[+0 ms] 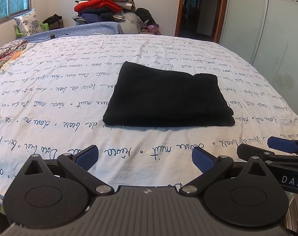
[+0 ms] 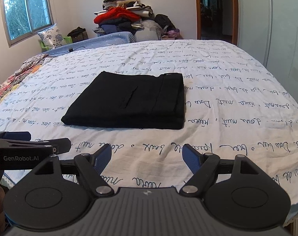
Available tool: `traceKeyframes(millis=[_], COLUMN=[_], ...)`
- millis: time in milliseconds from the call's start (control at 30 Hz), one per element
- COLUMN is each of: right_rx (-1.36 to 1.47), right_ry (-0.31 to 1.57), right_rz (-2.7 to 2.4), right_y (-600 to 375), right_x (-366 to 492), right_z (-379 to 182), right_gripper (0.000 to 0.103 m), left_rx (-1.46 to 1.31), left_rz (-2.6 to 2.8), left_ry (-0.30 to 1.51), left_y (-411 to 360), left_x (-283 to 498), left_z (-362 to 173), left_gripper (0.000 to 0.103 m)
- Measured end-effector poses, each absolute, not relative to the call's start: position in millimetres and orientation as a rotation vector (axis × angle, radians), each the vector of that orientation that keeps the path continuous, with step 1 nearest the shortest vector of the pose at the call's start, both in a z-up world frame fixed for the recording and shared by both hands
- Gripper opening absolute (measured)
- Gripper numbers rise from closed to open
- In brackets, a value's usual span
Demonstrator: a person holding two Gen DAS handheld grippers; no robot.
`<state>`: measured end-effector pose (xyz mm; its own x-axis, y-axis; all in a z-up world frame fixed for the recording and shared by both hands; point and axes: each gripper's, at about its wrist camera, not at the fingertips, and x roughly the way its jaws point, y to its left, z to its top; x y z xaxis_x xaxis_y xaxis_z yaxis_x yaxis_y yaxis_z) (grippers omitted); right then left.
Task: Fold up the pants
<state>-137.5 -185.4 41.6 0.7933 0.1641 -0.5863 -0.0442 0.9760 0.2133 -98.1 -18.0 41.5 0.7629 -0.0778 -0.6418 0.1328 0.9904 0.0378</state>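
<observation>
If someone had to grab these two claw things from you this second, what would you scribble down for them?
Left gripper: open, holding nothing, hovering above the near edge of the bed.
Right gripper: open, holding nothing, beside the left one.
Black pants: folded into a neat layered rectangle, lying flat mid-bed on the script-print sheet, untouched by either gripper.
Done: the fold looks finished, edges roughly squared.
Left: probably nothing beyond checking the stack; perhaps moving it, if wanted.

left wrist: low at bed [image 1: 50, 98] edge, facing across | right wrist: same, just beside | shared: pants [image 1: 166, 96]
</observation>
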Motion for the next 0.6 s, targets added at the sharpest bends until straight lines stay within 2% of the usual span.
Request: traceKeyframes(millis=[600], right_rx=[0.189], right_ry=[0.651], right_rz=[0.117], right_y=[-182.5], right_x=[-135.6], right_z=[41.0], right_gripper=[0.079], left_rx=[0.082], left_rz=[-0.118], left_ry=[0.688], left_y=[-17.4], left_x=[-97.6], left_z=[43.5], left_gripper=[0.102])
